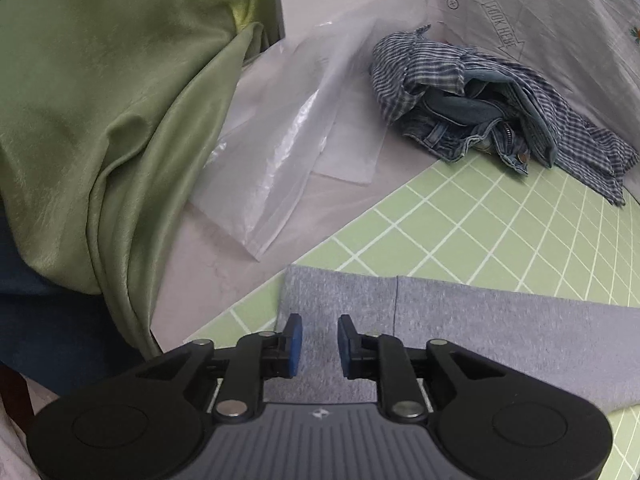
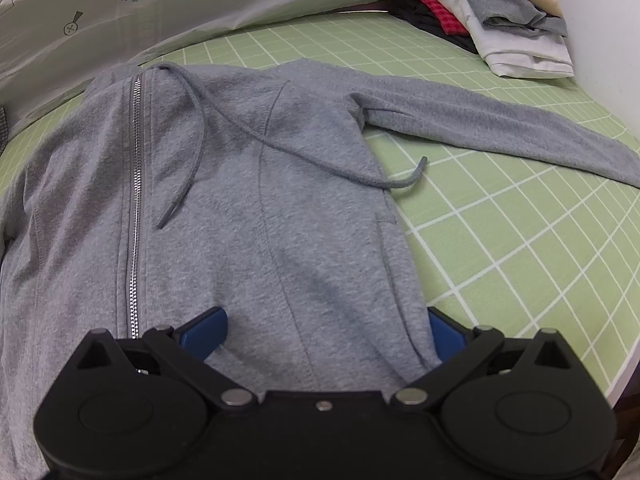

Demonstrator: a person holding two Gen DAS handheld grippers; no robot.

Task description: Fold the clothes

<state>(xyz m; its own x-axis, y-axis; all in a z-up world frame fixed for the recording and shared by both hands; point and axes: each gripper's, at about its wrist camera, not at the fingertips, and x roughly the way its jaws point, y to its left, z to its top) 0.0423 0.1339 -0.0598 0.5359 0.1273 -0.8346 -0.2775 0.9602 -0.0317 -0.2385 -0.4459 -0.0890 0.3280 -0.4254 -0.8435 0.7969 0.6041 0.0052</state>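
On the green grid mat (image 2: pixel 500 240), the grey hoodie (image 2: pixel 248 200) lies flat, sleeve out, apparently unfolded. Left gripper (image 1: pixel 319 336) hovers part-open and empty; right gripper (image 2: pixel 326 332) is spread wide, gripping nothing. Folded clothes (image 2: pixel 500 20) lie stacked aside.

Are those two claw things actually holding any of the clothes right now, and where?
No. The left gripper is open above the hoodie sleeve; the right gripper is spread wide over its body.

- Left wrist camera rides low behind its gripper (image 1: pixel 319 338), angled down, close over a grey sleeve (image 1: pixel 500 320).
- Right wrist camera tilts down, near the grey hoodie (image 2: pixel 240 200).
- Both catch the green grid mat (image 1: pixel 480 232) (image 2: pixel 520 240).
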